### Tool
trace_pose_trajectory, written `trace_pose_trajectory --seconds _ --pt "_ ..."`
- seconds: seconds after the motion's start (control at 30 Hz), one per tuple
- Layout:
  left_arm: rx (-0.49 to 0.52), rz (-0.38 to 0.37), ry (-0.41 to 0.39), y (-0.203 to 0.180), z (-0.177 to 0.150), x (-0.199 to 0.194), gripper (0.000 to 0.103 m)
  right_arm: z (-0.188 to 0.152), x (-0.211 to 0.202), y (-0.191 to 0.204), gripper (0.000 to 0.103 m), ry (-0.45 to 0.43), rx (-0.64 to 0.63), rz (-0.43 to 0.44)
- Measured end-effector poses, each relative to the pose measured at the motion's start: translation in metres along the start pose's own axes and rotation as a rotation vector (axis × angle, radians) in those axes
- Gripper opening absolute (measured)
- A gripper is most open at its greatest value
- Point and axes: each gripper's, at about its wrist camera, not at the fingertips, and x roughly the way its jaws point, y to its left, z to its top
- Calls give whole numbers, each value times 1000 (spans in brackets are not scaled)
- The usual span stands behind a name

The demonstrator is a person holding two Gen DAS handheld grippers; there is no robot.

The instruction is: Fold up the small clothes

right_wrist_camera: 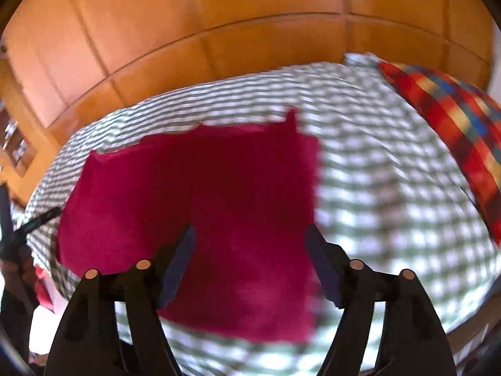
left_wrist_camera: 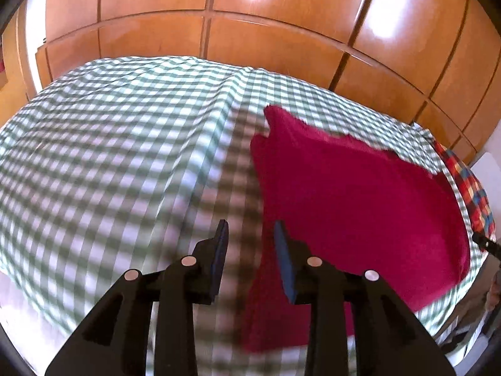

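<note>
Fuzzy red cloth garment (left_wrist_camera: pixel 350 194); checked cotton sheet (left_wrist_camera: pixel 109 156); glossy wooden wardrobe (left_wrist_camera: pixel 250 31)

No writing, label, brand, number or sign can be read in either view. The red garment (left_wrist_camera: pixel 360 194), the checked bedsheet (left_wrist_camera: pixel 109 156) under it and the wooden wardrobe (left_wrist_camera: pixel 250 31) behind the bed carry no legible marks.
</note>
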Motion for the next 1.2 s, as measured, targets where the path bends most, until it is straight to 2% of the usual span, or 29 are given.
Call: trace_pose_trajectory --seconds 0.1,0.2,0.23,0.27,0.33,0.37,0.4,0.47,0.53,0.6,0.63,0.7,0.9,1.0,1.2 --pt "-39 -37 11 -1 21 17 31 14 21 22 73 3 -49 -12" --pt "-87 -89 41 -2 38 38 31 28 41 32 73 6 -37 2" --pt "-98 -100 48 -3 41 43 28 31 50 33 73 2 -33 -11" --pt "-106 -108 56 -3 44 50 22 33 55 33 73 2 -31 -24" --pt "-102 -69 43 -9 48 57 10 32 70 27 73 12 -16 -62" --pt "-95 -16 21 -13 48 57 7 29 77 23 73 22 -3 -65" --pt "-74 49 11 -18 46 60 7 23 85 18 74 23 10 -50" --pt "-35 145 41 -25 38 76 7 12 86 20 75 -54 -24 -57" --pt "-15 189 48 -27 31 84 10 8 85 25 75 -73 -43 -85" --pt "24 248 13 -37 30 77 15 7 85 25 76 -81 -40 -82" --pt "22 253 -4 -40 30 71 16 7 84 24 76 -85 -38 -79" --pt "7 247 -50 -42 34 54 23 8 84 24 76 -88 -38 -81" --pt "32 244 -159 -48 40 17 30 8 84 25 77 -98 -36 -87" --pt "51 237 -184 -53 42 11 37 8 84 25 77 -104 -35 -89" --pt "69 208 -196 -66 43 9 40 8 84 25 77 -111 -33 -90"
